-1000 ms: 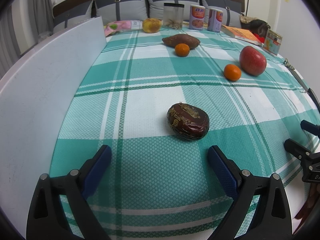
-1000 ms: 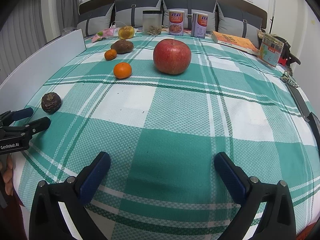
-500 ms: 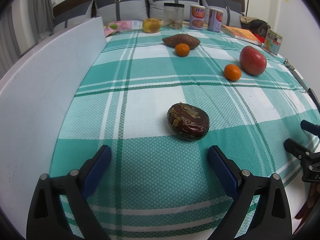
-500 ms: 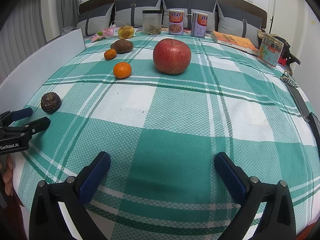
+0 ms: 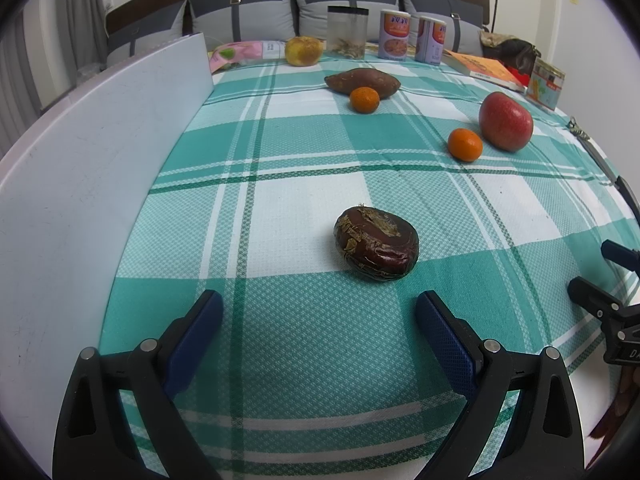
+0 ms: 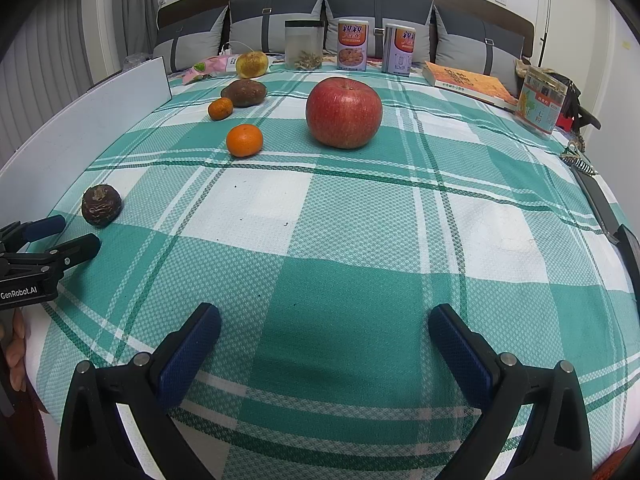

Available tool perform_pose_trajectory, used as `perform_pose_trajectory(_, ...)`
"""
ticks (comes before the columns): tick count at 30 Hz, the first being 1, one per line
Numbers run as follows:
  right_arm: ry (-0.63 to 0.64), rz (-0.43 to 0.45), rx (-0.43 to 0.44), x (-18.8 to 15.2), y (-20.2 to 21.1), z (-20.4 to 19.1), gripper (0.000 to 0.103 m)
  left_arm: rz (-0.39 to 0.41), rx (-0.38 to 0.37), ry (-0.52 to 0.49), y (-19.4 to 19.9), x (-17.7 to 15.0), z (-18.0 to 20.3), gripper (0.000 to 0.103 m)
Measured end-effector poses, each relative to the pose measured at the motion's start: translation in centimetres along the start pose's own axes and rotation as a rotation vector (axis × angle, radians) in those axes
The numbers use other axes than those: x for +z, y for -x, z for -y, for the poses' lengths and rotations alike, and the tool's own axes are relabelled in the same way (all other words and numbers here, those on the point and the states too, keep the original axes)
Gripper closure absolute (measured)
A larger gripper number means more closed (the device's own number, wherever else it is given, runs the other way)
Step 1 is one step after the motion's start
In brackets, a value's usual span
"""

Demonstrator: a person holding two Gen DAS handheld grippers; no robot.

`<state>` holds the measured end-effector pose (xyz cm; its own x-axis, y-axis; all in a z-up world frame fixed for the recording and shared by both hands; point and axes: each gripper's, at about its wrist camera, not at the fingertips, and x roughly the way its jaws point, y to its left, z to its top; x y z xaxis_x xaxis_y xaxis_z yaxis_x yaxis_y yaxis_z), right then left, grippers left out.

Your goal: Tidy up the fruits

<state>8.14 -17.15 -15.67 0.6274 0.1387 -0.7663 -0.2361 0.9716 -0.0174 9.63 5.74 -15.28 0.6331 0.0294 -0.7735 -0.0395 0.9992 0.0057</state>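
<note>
A dark wrinkled fruit lies on the green plaid cloth just ahead of my left gripper, which is open and holds nothing. Farther off are a near tangerine, a big red apple, a far tangerine, a sweet potato and a yellowish fruit. My right gripper is open over bare cloth. From it the apple is ahead, the near tangerine left of it, the dark fruit far left beside the left gripper's fingers.
A white board runs along the left edge. At the back stand a clear jar, two cans, a book, a small box and a pink packet. Grey cushions sit behind. A keyring and a dark strap lie at the right edge.
</note>
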Motion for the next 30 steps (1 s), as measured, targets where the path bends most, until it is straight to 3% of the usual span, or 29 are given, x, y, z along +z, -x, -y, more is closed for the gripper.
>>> perform_pose_trajectory(21, 0.001, -0.001, 0.000, 0.0, 0.0, 0.0, 0.000, -0.002, 0.000, 0.003, 0.0, 0.0, 0.0, 0.005)
perform_pose_trajectory(26, 0.001, -0.001, 0.000, 0.0, 0.0, 0.0, 0.000, -0.074, -0.086, -0.032, 0.0, 0.7, -0.9, 0.004)
perform_pose_trajectory(30, 0.001, -0.001, 0.000, 0.0, 0.0, 0.0, 0.000, -0.137, -0.174, 0.010, 0.5, 2.1, -2.2, 0.005)
